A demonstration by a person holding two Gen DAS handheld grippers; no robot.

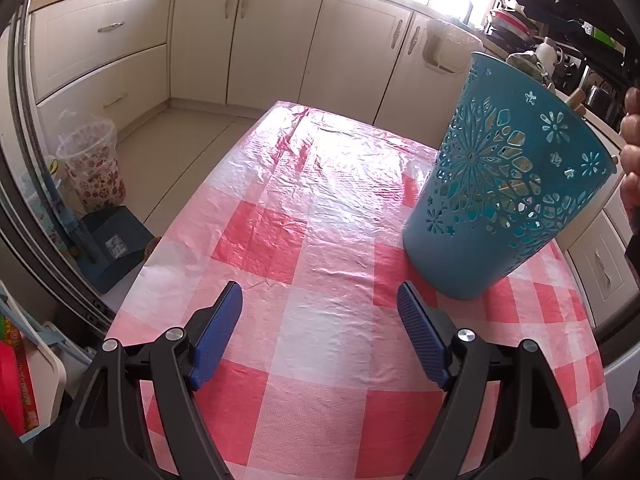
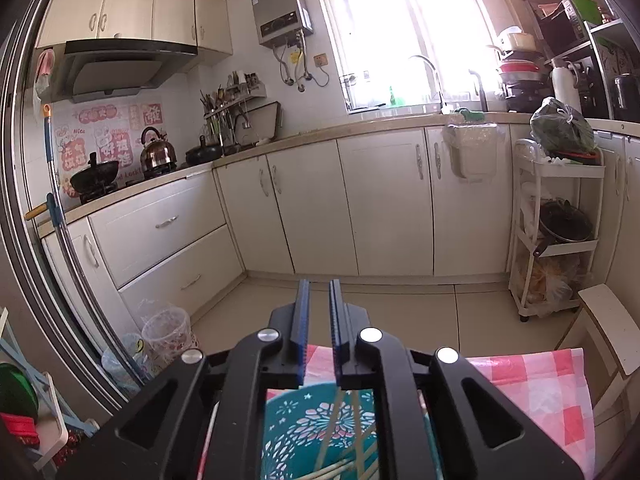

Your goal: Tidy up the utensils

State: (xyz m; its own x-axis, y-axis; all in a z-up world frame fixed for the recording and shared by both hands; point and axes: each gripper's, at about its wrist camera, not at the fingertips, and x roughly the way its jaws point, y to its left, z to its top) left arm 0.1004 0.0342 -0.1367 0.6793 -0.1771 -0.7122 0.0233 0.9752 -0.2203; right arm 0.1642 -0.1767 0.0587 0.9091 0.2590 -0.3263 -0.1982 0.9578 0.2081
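Observation:
A teal cut-out utensil holder (image 1: 504, 184) stands on the red-and-white checked tablecloth (image 1: 304, 248), at the right of the left wrist view. Wooden utensil ends (image 1: 576, 101) stick out of its top. My left gripper (image 1: 320, 316) is open and empty, low over the cloth, left of and nearer than the holder. In the right wrist view my right gripper (image 2: 319, 320) has its jaws nearly closed with a narrow gap and nothing visible between them. It hovers above the holder (image 2: 320, 428), where chopsticks (image 2: 340, 440) lie inside.
Cream kitchen cabinets (image 1: 272, 40) line the far wall. A clear patterned waste bin (image 1: 94, 164) and a blue dustpan (image 1: 114, 244) sit on the floor left of the table. A white shelf cart (image 2: 556, 224) stands at right. A hand (image 1: 630, 148) shows at the right edge.

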